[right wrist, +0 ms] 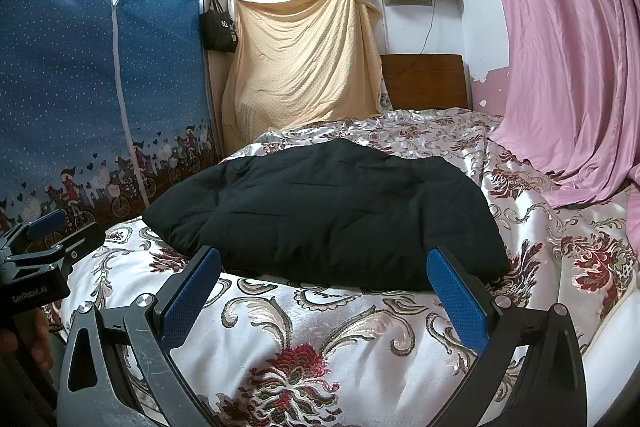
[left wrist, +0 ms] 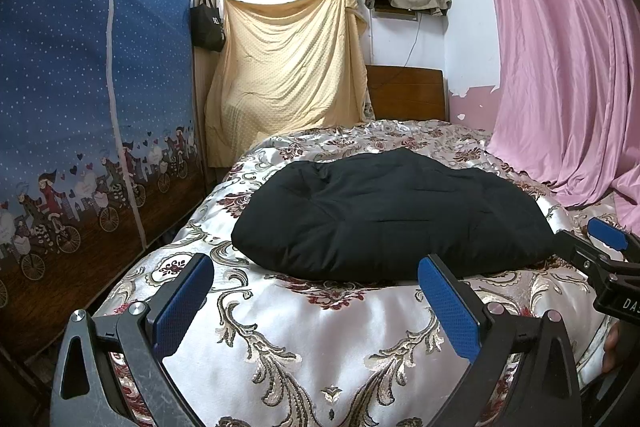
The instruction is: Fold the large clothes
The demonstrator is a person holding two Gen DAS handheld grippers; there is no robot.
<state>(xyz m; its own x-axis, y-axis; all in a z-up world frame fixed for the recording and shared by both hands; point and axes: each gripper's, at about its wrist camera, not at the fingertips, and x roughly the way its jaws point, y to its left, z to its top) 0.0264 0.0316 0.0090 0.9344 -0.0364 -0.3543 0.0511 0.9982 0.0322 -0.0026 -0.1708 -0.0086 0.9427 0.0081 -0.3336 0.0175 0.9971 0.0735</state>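
A black quilted padded garment (left wrist: 384,215) lies folded in a thick bundle on the floral bedspread (left wrist: 304,347); it also shows in the right wrist view (right wrist: 332,215). My left gripper (left wrist: 316,279) is open and empty, just short of the garment's near edge. My right gripper (right wrist: 324,267) is open and empty, its fingertips at the garment's near edge, whether touching I cannot tell. The right gripper shows at the right edge of the left wrist view (left wrist: 600,247); the left gripper shows at the left edge of the right wrist view (right wrist: 52,235).
A blue fabric wardrobe (left wrist: 88,115) stands along the bed's left side. A pink curtain (left wrist: 560,67) hangs on the right and spills onto the bed. A yellow cloth (left wrist: 288,67) and a wooden headboard (left wrist: 404,93) are at the far end.
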